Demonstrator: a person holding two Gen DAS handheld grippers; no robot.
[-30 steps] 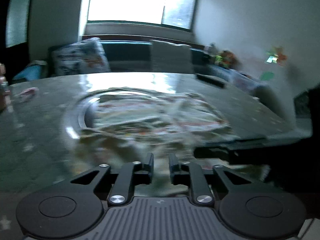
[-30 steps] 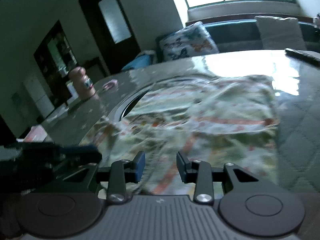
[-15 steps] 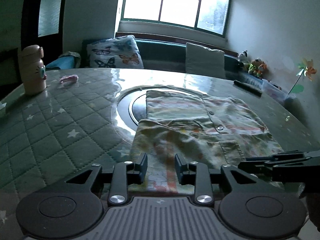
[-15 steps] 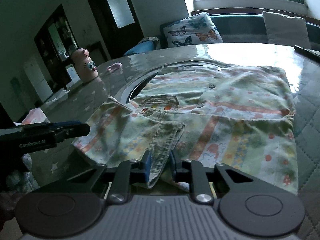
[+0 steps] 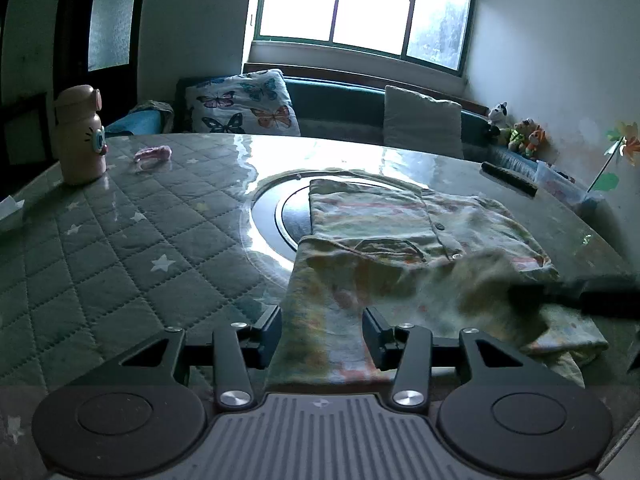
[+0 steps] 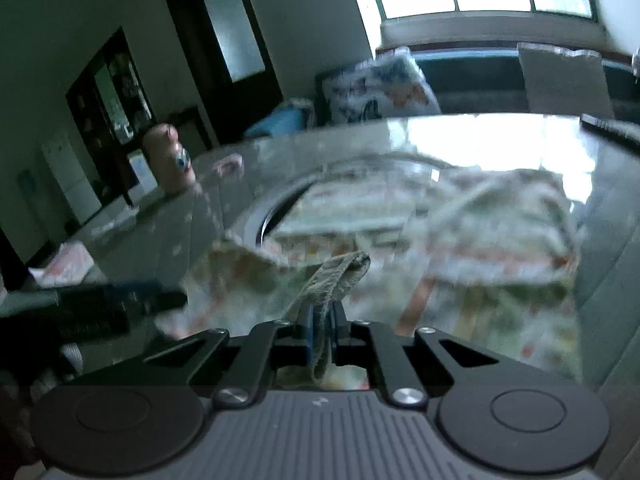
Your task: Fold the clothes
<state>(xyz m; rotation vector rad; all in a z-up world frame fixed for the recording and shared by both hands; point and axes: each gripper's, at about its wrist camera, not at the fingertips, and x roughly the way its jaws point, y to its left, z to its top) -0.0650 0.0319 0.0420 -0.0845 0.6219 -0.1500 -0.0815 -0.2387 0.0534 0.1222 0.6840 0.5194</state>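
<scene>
A pale patterned button shirt lies on the quilted table, partly over a round inset plate. My left gripper is open, its fingers on either side of the shirt's near hem. My right gripper is shut on a fold of the shirt's edge and holds it lifted off the table. In the left wrist view the right gripper shows as a blurred dark bar at the right with cloth hanging from it. The left gripper shows blurred at the left of the right wrist view.
A pink character bottle stands at the far left of the table, with a small pink item beside it. A dark remote lies at the far right. A sofa with cushions runs behind the table.
My right gripper has closed fully on the shirt's edge and lifted it, moving fast. My left gripper has opened wider around the near hem.
</scene>
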